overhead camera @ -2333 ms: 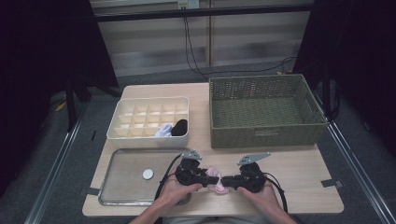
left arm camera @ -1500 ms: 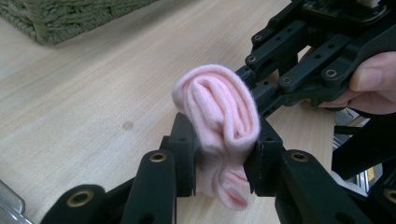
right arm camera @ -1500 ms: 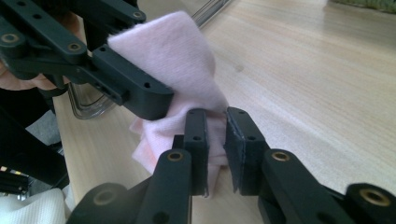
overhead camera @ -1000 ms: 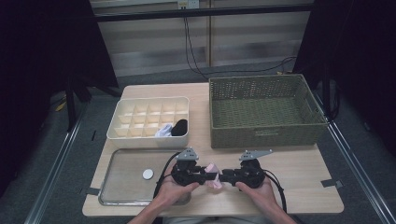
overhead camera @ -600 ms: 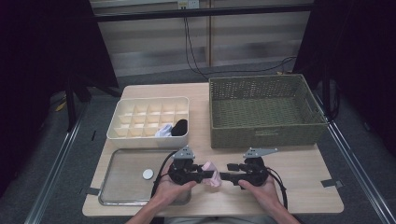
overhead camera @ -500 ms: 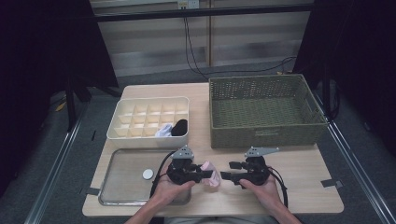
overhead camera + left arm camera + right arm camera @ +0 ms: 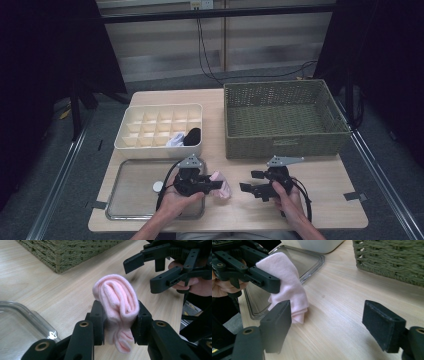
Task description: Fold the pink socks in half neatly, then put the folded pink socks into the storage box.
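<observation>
My left claw (image 7: 117, 322) clenched rolled pink sock (image 7: 117, 302), roll upright; right claw (image 7: 334, 325), jaws just spread, empty, lay right of it over table (image 7: 325, 210).

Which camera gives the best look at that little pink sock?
The left gripper view: the pink sock sits close up, rolled and pinched between the left claw's two black jaws. The right gripper view shows it from the side, partly behind a jaw. In the high view it is a small pink patch.
</observation>
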`<act>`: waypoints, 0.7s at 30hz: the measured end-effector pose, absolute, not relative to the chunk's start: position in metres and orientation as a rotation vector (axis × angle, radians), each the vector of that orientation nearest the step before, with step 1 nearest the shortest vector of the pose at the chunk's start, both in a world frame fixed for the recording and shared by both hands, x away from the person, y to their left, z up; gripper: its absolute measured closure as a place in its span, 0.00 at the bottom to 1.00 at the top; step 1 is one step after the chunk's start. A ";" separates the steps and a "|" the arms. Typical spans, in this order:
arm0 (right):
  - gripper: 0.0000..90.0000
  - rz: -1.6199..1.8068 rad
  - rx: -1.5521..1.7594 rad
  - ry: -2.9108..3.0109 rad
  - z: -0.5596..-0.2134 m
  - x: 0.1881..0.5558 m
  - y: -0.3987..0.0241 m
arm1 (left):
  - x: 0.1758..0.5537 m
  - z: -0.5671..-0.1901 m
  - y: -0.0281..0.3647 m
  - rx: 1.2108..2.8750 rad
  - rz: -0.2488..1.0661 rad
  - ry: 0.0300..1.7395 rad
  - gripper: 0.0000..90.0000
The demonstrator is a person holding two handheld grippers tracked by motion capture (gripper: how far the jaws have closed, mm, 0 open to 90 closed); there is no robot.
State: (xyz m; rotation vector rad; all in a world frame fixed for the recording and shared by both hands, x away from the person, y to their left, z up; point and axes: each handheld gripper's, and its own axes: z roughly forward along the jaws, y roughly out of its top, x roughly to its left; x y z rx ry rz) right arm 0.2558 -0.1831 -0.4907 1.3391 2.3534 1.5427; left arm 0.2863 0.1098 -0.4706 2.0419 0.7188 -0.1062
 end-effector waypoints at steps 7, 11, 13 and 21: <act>0.25 1.501 1.320 2.323 -0.489 0.253 -0.187 | 0.287 -0.465 0.118 2.038 -0.100 0.725 0.75; 0.25 1.470 1.331 2.310 -0.489 0.253 -0.190 | 0.288 -0.464 0.125 2.051 -0.087 0.731 0.75; 0.24 1.475 1.325 2.311 -0.488 0.253 -0.191 | 0.289 -0.462 0.129 2.050 -0.081 0.732 0.75; 0.19 1.456 1.317 2.296 -0.486 0.251 -0.195 | 0.293 -0.454 0.146 2.044 -0.055 0.764 0.75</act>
